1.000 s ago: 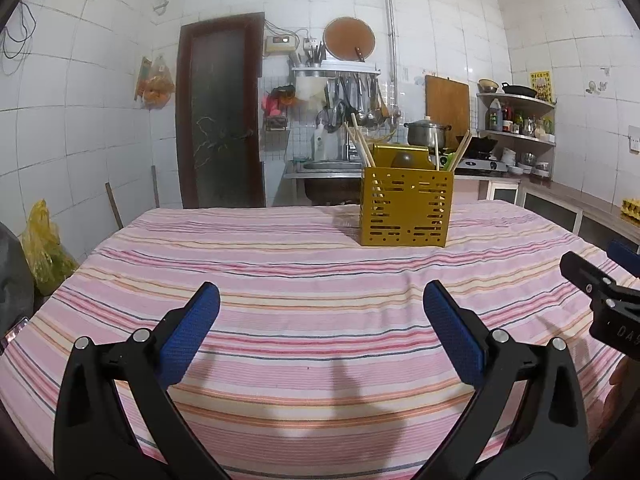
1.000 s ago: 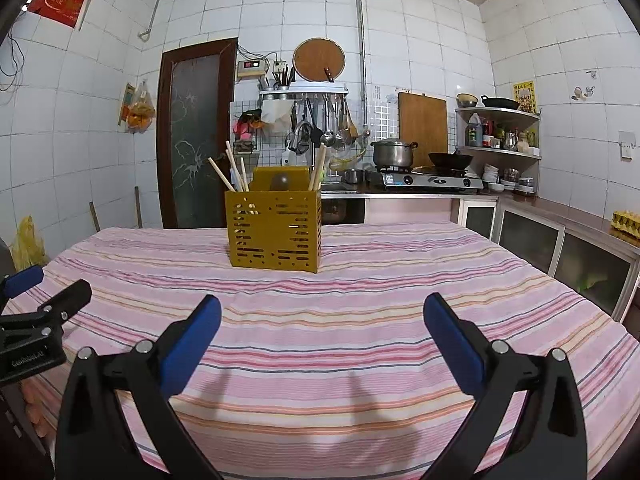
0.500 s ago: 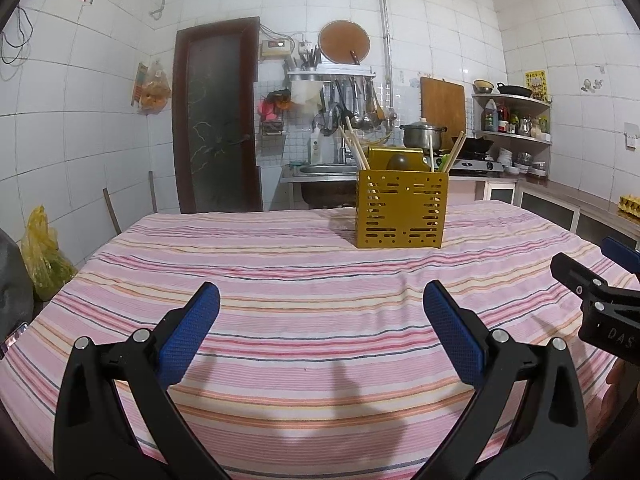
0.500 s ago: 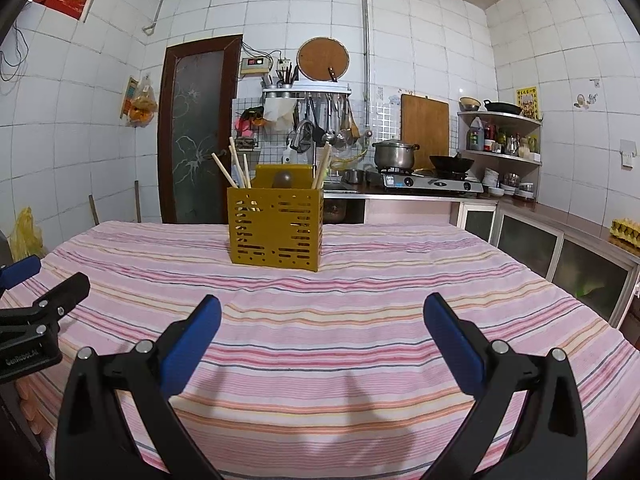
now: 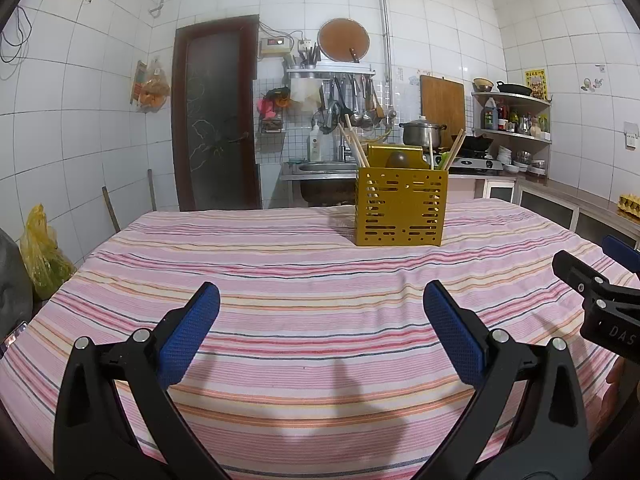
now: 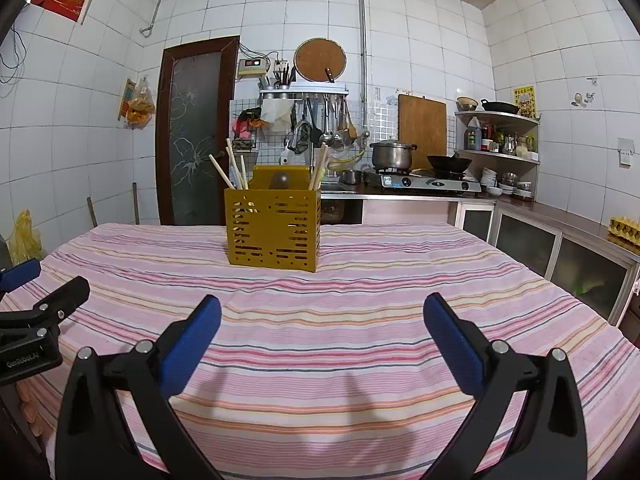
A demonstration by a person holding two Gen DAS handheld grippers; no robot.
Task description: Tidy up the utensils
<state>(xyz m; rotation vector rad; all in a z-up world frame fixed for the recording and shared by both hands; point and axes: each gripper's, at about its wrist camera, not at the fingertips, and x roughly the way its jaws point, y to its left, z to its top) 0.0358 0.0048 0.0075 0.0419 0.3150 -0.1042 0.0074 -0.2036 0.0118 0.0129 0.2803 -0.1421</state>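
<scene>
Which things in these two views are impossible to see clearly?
- Lower ends of the wooden chopsticks: both views, hidden inside the yellow perforated metal holder.
- Dark round object in the holder: both views, only its top shows.
- Right tool: left view, cut by the edge.

A yellow perforated utensil holder (image 5: pixel 401 208) stands upright on the far part of the striped tablecloth, with wooden chopsticks (image 5: pixel 354 145) leaning out of its top at both ends.
</scene>
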